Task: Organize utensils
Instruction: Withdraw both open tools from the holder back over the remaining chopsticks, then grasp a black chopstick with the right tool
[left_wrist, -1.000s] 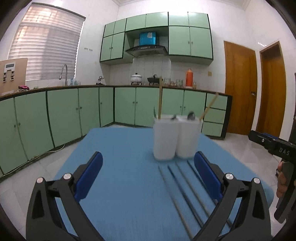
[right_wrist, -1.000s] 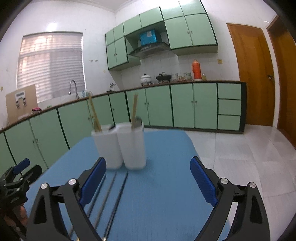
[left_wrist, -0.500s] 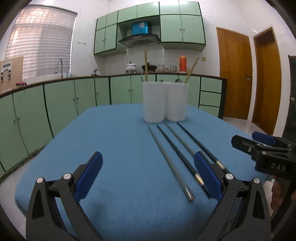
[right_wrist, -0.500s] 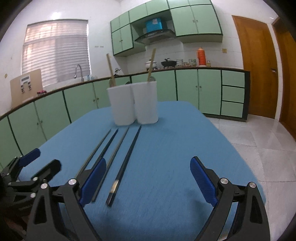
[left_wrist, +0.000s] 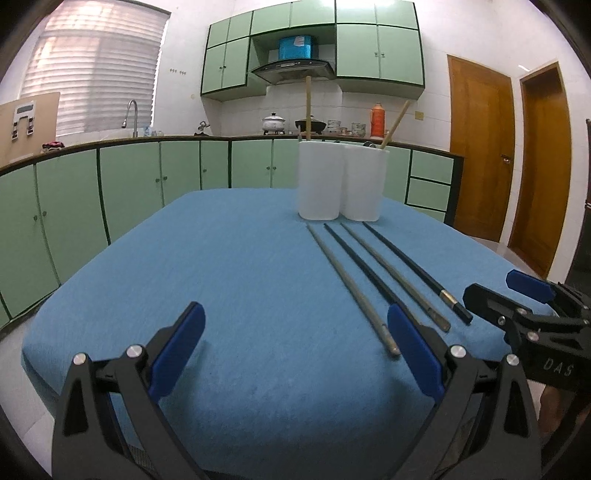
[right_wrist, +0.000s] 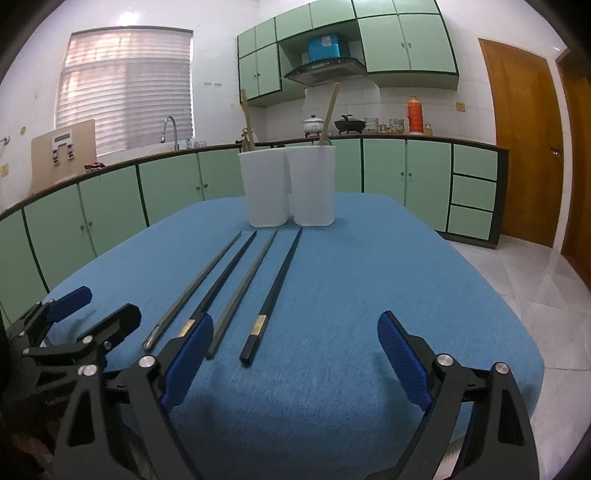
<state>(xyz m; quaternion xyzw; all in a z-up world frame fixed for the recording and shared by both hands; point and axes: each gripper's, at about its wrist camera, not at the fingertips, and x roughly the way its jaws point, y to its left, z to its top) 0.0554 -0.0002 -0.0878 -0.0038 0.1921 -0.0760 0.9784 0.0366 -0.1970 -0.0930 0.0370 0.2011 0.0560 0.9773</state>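
Left gripper (left_wrist: 295, 350) and right gripper (right_wrist: 295, 356): both spread wide, holding nothing, low over the near edge of the blue table (left_wrist: 229, 266). Between them lie 4 chopsticks (right_wrist: 236, 291), side by side, a little apart, pointing toward 2 white cups (right_wrist: 291, 184) standing touching at the far end; each cup already holds a wooden stick (right_wrist: 328, 112). Judged step: first pickup. To do it well, centre the fingers across 1 chopstick only, near its thick end, press down to the cloth, close firmly, then lift level toward the matching cup.
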